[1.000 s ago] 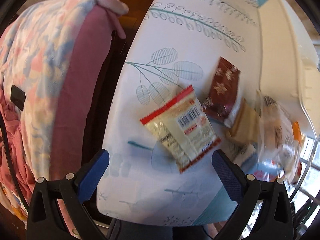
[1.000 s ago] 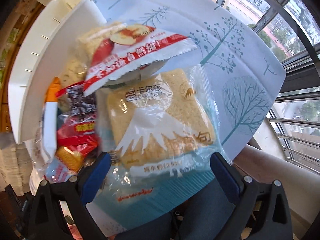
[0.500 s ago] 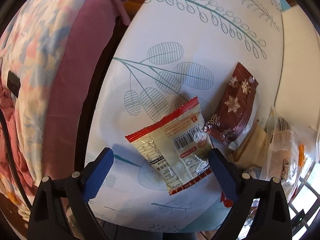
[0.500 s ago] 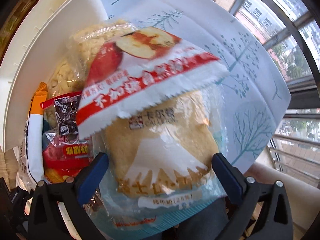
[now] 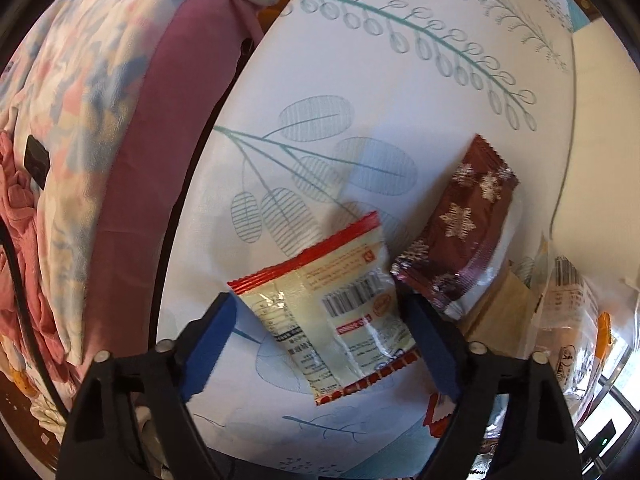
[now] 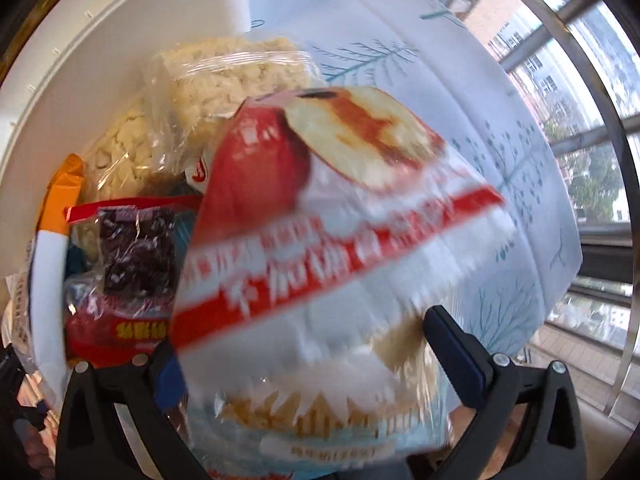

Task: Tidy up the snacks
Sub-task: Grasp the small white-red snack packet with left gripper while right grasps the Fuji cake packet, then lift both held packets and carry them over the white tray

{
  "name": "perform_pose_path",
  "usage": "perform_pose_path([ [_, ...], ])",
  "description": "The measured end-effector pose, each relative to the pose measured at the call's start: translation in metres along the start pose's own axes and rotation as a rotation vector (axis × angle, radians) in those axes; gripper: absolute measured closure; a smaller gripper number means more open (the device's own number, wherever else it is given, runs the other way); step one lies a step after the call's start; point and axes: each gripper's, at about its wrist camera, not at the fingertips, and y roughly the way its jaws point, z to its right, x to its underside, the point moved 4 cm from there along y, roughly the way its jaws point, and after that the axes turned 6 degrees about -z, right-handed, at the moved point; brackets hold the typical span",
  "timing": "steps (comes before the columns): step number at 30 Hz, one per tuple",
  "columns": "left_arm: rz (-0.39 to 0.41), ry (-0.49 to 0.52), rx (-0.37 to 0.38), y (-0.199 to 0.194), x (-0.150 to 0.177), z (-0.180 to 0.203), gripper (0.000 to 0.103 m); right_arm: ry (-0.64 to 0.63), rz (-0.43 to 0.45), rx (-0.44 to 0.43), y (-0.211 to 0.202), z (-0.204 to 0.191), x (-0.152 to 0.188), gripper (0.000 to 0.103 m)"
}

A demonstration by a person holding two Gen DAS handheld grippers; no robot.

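Note:
In the left wrist view a cream snack packet with red ends and a barcode (image 5: 336,304) lies face down on the leaf-patterned tablecloth (image 5: 380,92). My left gripper (image 5: 324,344) is open, its blue pads on either side of the packet's lower half. A brown snowflake-print bar (image 5: 464,232) lies just right of it. In the right wrist view a red-and-white apple-print packet (image 6: 320,216) fills the middle, lying on a clear bag of toast-coloured bread (image 6: 320,412). My right gripper (image 6: 304,364) is open around this pile; its left pad is partly hidden.
A white bin (image 6: 100,60) stands behind the pile. Clear bags of pale puffed snack (image 6: 224,76), a dark-and-red candy bag (image 6: 124,276) and an orange-white tube (image 6: 52,240) crowd its left. A pink and floral blanket (image 5: 80,120) hangs left of the table. Windows (image 6: 580,100) are on the right.
My left gripper has moved forward, so the cream packet now sits between its pads, and the jaws have narrowed. My right gripper has moved in closer to the apple packet and bread bag.

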Motion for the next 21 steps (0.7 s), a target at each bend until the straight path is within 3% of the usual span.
perform_pose_path([
  [2, 0.01, 0.011, -0.005, -0.002, 0.002, 0.004, 0.03, 0.0, -0.019, -0.003, 0.002, -0.001, -0.007, 0.0],
  [6, 0.019, 0.004, 0.001, -0.004, 0.004, 0.006, 0.033, -0.01, -0.02, -0.01, 0.005, 0.0, -0.019, 0.001],
  [11, 0.031, 0.007, 0.014, -0.009, 0.006, 0.004, 0.048, -0.016, -0.028, -0.028, 0.004, 0.003, -0.025, 0.007],
  [13, 0.034, 0.007, 0.018, -0.011, 0.007, 0.006, 0.049, -0.032, -0.02, -0.019, 0.001, 0.0, -0.027, 0.009],
  [21, 0.006, 0.023, 0.023, -0.009, 0.018, 0.002, 0.05, -0.114, 0.039, 0.01, -0.018, -0.022, -0.015, 0.04],
])
